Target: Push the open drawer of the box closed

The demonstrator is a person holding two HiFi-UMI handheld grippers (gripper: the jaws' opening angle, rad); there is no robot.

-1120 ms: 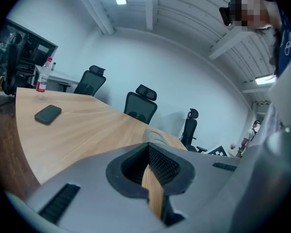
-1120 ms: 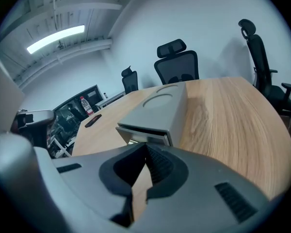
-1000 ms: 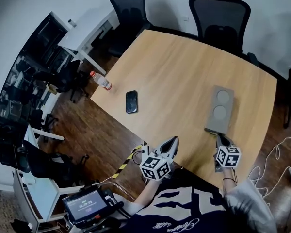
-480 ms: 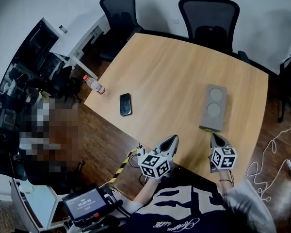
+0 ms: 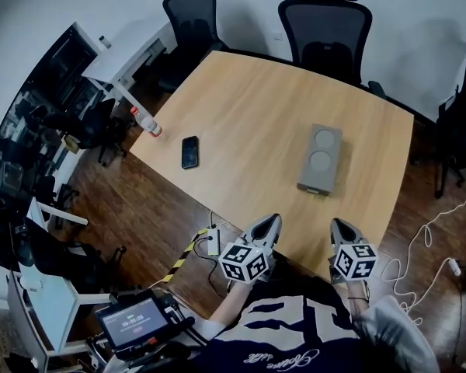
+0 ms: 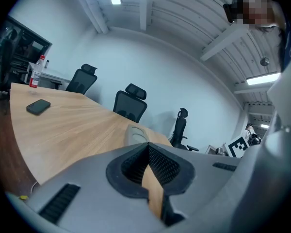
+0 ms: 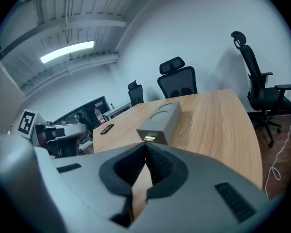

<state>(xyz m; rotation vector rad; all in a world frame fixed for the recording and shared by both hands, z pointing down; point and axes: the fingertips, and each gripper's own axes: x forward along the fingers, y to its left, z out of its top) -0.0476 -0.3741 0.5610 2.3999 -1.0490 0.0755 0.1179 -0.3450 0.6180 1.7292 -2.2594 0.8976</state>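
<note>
A: What sits closest?

B: The two claws, both on the near side of the box point(image 5: 320, 159), at the near edge of the table point(image 5: 248, 99). The left claw point(image 5: 268, 225) is clenched, its pads meeting at the tips with nothing between them. In its own view only a sliver of table wood shows below the tips.

A: And the other one?

B: The right claw point(image 5: 340, 228) is clenched and empty in the same way. It is the closer of the two to the box and points at the box's near end, though it is clearly apart from it. The left claw is off to the left of that line.

A: Where is the drawer?

B: The drawer point(image 7: 148, 139) is in the box's near end, with its pale handle facing the right claw. Whether it stands out from the box cannot be made out. The box itself lies lengthwise on the table, with two round recesses in its top.

A: What lies past that?

B: A phone point(image 5: 189, 151) lies flat, well to the left of the box. A bottle point(image 5: 145, 121) stands further left of the box, at the table's corner. Beyond the box, at the far edge, are two black chairs point(image 5: 325, 22).
</note>
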